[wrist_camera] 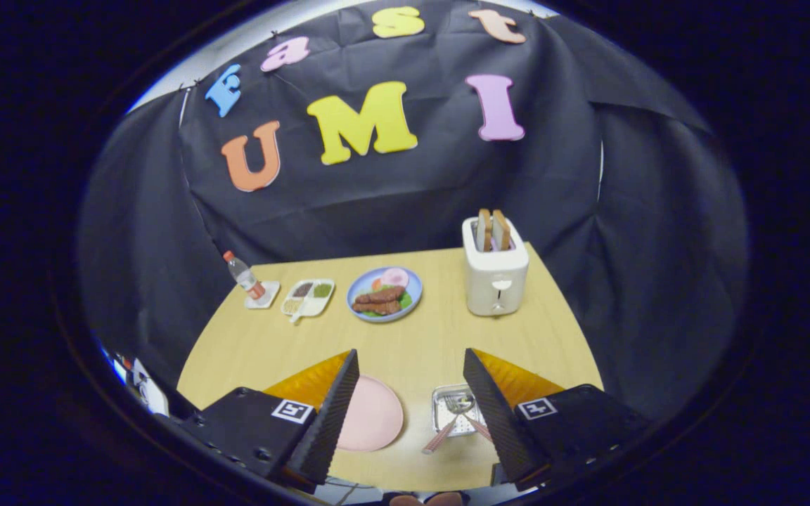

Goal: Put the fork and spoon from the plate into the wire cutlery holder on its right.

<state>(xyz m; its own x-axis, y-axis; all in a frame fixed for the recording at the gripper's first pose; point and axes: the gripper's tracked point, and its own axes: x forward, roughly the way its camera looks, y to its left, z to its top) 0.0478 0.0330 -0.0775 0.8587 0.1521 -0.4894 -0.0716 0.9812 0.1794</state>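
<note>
My gripper (410, 365) hangs open above the near edge of the wooden table, with nothing between its fingers. Below it lies a pink plate (371, 416), partly covered by the left finger (335, 400) and bare where it shows. To the plate's right stands the wire cutlery holder (451, 406), right against the right finger (491, 400). A fork (453, 416) with a pink handle stands in the holder, its handle sticking out toward me. A second pink-handled piece, likely the spoon (479, 426), lies crossed with it, half hidden by the right finger.
Farther back on the table (433, 337) stand a white toaster (495, 273) with two slices of bread, a blue plate of sausages and greens (384, 294), a compartment tray of food (308, 296), and a small bottle (244, 275) on a white coaster.
</note>
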